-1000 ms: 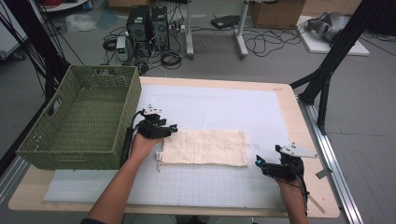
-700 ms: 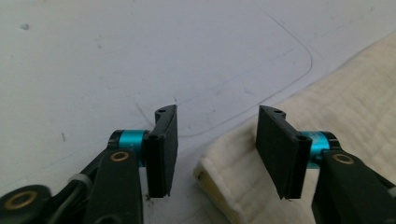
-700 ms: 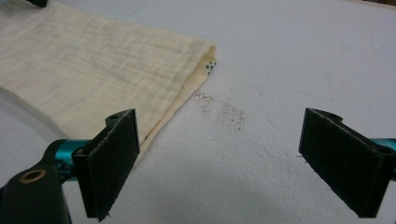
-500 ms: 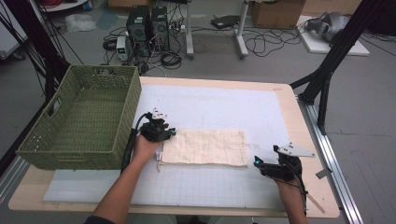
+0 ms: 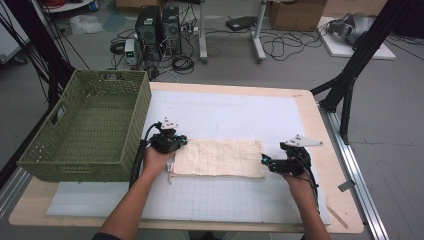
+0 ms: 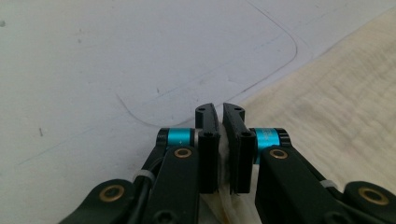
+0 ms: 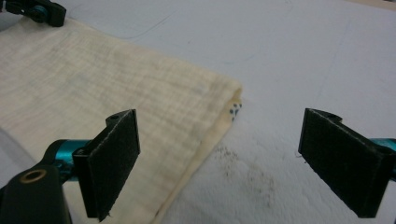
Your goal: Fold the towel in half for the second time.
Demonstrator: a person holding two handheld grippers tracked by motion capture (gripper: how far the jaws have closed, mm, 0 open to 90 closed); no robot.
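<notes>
The 1 folded cream cloth (image 5: 219, 158) lies on the tabletop (image 5: 310, 107), long axis running left to right between the 2 grippers. The left gripper (image 6: 219, 122) has just closed its jaws on the cloth's left edge. The right gripper (image 7: 219, 163) stands wide open, the cloth's right corner between its jaws. 1 green basket (image 5: 85, 131) sits left.

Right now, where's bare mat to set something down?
Free: the mat behind the cloth, from the basket to the right edge; and the front strip between the forearms. Crowded: the cloth's two ends, with the left tongs shut on its left corner and the right tongs open at the right end.
</notes>
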